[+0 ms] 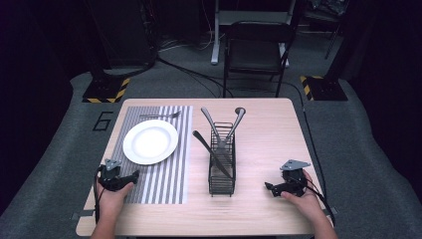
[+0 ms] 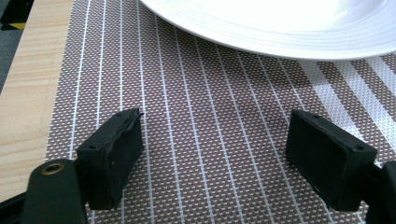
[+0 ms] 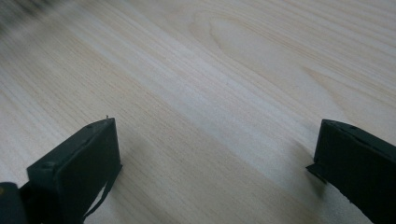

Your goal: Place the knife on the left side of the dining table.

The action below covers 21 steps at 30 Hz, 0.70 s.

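Left gripper (image 1: 133,175) rests wide open and empty on the striped placemat (image 1: 166,174) just below the white plate (image 1: 150,141), while right gripper (image 1: 268,186), likewise spread and empty, sits on bare counter (image 1: 268,134) beside the cutlery caddy (image 1: 222,169).

A white plate (image 1: 150,142) with fine concentric rings lies on a brown-and-white striped placemat (image 1: 166,177), beside a black wire caddy (image 1: 222,172) of silver cutlery (image 1: 226,130), on a pale wood-grain worktop (image 1: 268,144) over grey carpet (image 1: 363,164).
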Each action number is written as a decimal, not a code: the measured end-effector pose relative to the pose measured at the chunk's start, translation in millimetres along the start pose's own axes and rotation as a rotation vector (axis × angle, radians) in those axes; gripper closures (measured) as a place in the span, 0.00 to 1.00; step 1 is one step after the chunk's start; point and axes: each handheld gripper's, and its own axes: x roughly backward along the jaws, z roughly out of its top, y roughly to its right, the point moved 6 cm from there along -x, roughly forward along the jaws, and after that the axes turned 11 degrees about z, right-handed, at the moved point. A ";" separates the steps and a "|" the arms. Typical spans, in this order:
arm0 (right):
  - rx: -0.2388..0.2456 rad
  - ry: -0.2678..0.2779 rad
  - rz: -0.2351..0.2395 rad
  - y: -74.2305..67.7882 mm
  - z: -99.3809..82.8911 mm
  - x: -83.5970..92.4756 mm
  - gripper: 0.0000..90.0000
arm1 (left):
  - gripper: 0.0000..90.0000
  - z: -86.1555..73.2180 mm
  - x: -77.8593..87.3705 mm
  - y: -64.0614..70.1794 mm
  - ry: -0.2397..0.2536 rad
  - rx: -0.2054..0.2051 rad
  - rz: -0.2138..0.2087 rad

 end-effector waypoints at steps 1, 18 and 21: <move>-0.001 0.000 0.000 0.0 0.0 0.0 0.00 | 0.21 0.0 0.1 0.0 0.000 0.000 0.000; -0.004 -0.002 -0.001 -0.2 0.1 0.3 0.00 | 0.50 6.4 21.1 -14.1 -0.020 0.121 -0.019; -0.005 -0.002 -0.001 -0.2 0.1 0.4 0.00 | 0.50 10.5 27.1 -13.0 -0.012 0.118 -0.023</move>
